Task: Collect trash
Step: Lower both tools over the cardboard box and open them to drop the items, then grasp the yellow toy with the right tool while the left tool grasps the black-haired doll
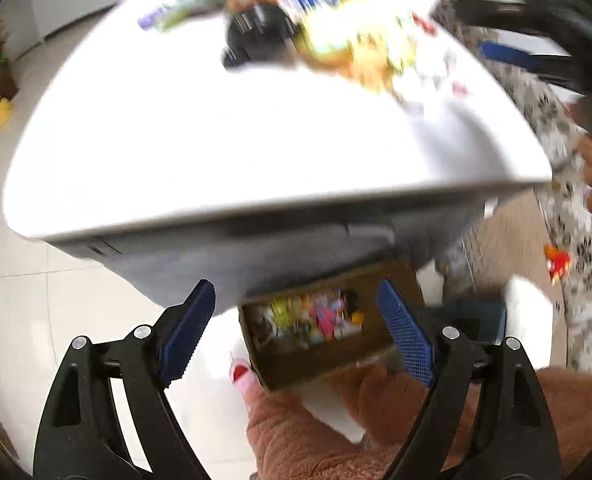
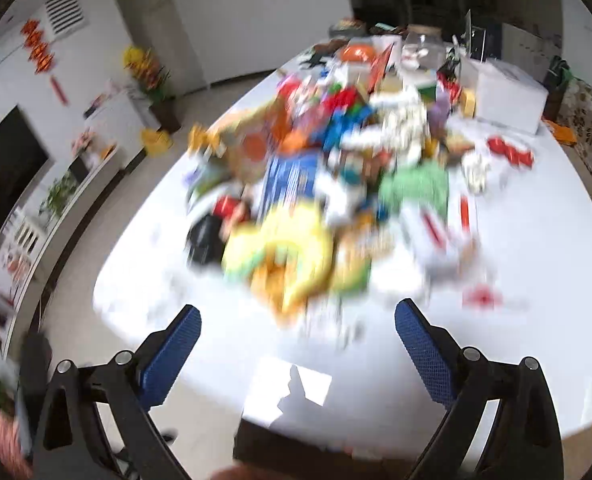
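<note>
A blurred heap of coloured wrappers and packets point(image 2: 316, 184) covers the middle of the white table point(image 2: 536, 320); a yellow packet point(image 2: 279, 252) lies nearest me. My right gripper point(image 2: 298, 344) is open and empty above the table's near edge, short of the heap. My left gripper point(image 1: 296, 320) is open and empty below the table's edge point(image 1: 255, 196), over a brown cardboard box point(image 1: 328, 328) on the floor that holds several colourful wrappers. The heap also shows at the far side in the left wrist view point(image 1: 336, 40).
A black object point(image 1: 255, 36) sits by the heap. A white box point(image 2: 508, 96) and glass jar point(image 2: 422, 46) stand at the table's far end. A floral sofa point(image 1: 556, 160) runs along the right. My pink-sleeved arm point(image 1: 376, 420) is below. Tiled floor point(image 1: 35, 300) lies left.
</note>
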`<state>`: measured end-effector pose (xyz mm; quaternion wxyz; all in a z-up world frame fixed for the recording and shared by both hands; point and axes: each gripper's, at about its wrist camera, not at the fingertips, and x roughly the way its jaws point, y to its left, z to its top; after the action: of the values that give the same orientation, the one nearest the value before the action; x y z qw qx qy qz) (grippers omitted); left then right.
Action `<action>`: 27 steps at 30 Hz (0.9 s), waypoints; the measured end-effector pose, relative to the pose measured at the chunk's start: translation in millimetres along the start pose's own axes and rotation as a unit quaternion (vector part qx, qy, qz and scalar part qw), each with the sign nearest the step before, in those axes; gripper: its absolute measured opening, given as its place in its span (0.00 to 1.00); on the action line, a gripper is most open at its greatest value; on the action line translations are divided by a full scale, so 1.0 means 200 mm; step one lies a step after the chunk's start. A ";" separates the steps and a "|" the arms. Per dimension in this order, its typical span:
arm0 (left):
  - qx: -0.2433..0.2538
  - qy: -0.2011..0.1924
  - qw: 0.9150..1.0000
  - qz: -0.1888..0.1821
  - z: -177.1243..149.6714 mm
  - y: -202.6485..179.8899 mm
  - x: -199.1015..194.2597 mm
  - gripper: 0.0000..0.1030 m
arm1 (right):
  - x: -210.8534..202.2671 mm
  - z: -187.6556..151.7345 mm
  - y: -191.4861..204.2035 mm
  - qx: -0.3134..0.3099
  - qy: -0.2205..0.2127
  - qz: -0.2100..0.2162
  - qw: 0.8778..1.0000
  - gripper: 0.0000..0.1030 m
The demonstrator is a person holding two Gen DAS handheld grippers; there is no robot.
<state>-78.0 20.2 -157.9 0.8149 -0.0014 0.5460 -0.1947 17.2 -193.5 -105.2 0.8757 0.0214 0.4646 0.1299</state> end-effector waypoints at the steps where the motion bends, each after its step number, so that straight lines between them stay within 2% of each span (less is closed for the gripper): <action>1: -0.006 -0.010 1.000 0.000 0.02 0.02 -0.03 0.79 | 0.05 0.07 0.01 -0.008 0.001 -0.005 1.000 0.93; 4: -0.020 -0.032 0.999 0.009 0.06 0.06 -0.09 0.79 | 0.19 0.20 0.10 -0.080 0.031 -0.043 0.995 0.92; 8: -0.035 -0.042 0.998 0.017 0.03 0.12 -0.14 0.79 | 0.36 0.27 0.12 -0.150 0.087 -0.048 0.984 0.92; 11: -0.055 -0.041 0.997 0.021 0.02 0.17 -0.14 0.79 | 0.44 0.30 0.12 -0.163 0.120 -0.031 0.979 0.92; 13: -0.070 -0.038 0.997 0.023 0.00 0.20 -0.14 0.79 | 0.50 0.32 0.08 -0.150 0.144 0.003 0.978 0.81; 14: -0.076 -0.037 0.996 0.024 0.00 0.21 -0.14 0.79 | 0.52 0.34 0.07 -0.136 0.153 0.032 0.978 0.66; 20: -0.082 -0.043 0.995 0.025 0.01 0.22 -0.15 0.79 | 0.42 0.36 -0.05 -0.037 0.153 0.094 0.983 0.44; 24: -0.068 -0.053 0.996 0.021 0.10 0.20 -0.14 0.79 | 0.33 0.34 -0.13 -0.003 0.146 0.103 0.984 0.44; 27: -0.060 -0.066 0.996 0.015 0.18 0.18 -0.16 0.79 | 0.23 0.37 -0.21 0.039 0.108 0.118 0.986 0.44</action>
<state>-44.8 56.5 -122.7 0.8507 -0.0550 0.5013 -0.1485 110.8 -217.0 -106.5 0.7978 0.0959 0.5549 0.2155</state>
